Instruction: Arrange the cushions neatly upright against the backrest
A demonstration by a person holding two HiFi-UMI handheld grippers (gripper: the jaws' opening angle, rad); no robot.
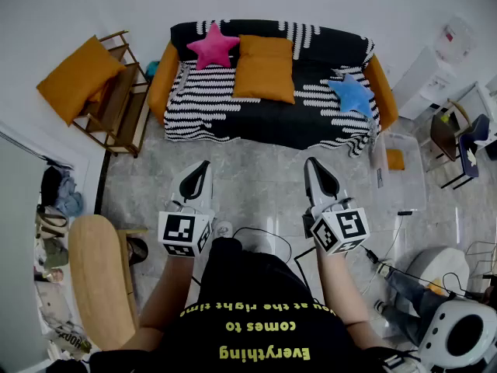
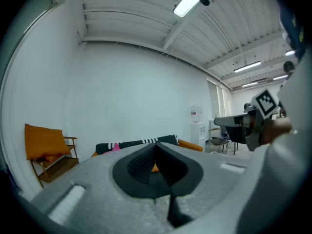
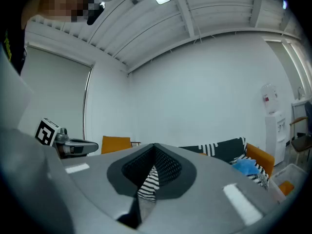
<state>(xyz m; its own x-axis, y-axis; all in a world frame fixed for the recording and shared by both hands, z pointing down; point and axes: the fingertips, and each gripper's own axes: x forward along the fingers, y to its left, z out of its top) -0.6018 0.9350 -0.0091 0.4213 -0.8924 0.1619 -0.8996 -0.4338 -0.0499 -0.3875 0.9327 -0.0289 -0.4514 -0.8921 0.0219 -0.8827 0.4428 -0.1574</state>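
Left tool (image 1: 203,167) and right tool (image 1: 311,165), each pressed together and empty, point level at the sofa (image 1: 268,124) from well short of it, presumably before any approach. Pink star cushion (image 1: 211,45) sits at 11 o'clock, orange cushion (image 1: 264,68) at 12, and blue star cushion (image 1: 351,93) at 1, apparently lying flat.

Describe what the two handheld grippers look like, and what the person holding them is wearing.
The left gripper and right gripper match: pale grey-white bodies tapering to a point, with black mesh-textured pads lining the jaws. Each carries a white cube with black square markers at its rear. The person wears a black shirt with yellow lettering; no sleeves reach the forearms.
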